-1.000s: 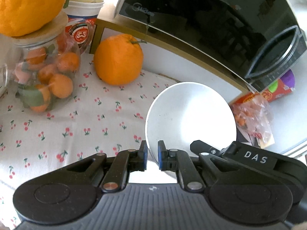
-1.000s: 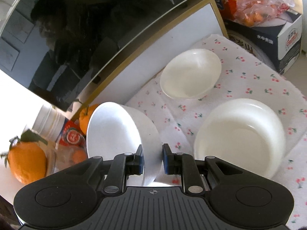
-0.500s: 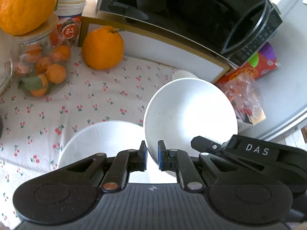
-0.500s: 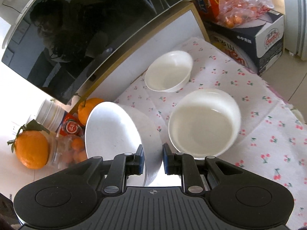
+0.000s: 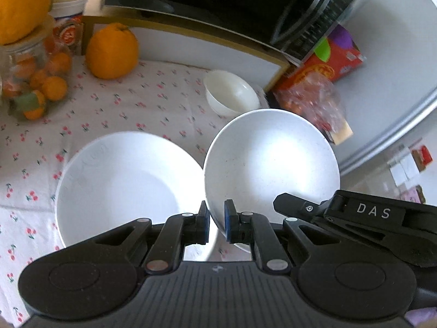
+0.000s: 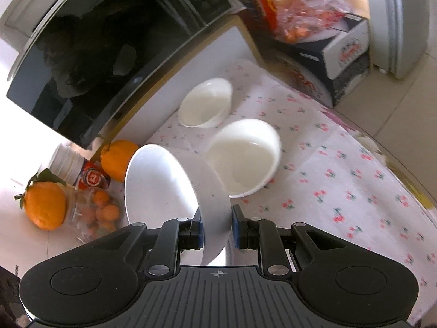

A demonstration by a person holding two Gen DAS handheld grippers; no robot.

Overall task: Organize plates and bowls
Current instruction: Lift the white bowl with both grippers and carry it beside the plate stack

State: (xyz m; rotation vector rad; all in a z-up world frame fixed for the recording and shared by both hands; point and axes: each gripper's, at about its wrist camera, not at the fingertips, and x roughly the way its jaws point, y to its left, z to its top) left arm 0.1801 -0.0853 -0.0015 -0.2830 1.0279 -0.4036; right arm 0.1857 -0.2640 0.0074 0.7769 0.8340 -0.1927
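Observation:
My left gripper [image 5: 217,225] is shut on the rim of a white bowl [image 5: 270,161], held tilted above the cherry-print cloth. The same white bowl [image 6: 164,188] shows in the right wrist view, where my right gripper [image 6: 217,229] is shut on its wall from the other side. A large white bowl [image 5: 123,183] sits on the cloth just left of the held one; it also shows in the right wrist view [image 6: 245,155]. A small white bowl [image 5: 232,93] stands farther back near the shelf, and appears in the right wrist view [image 6: 206,102].
A black microwave [image 5: 218,2] sits on a white shelf behind the cloth. A big orange [image 5: 112,52] and a jar of small oranges [image 5: 32,82] stand at the left. Boxes and a bag of snacks [image 5: 316,93] lie at the right, beyond the cloth's edge [image 6: 382,158].
Both grippers have lifted and drawn back with the held bowl. The large bowl and the small bowl now show farther below and ahead, and the view covers more of the cloth.

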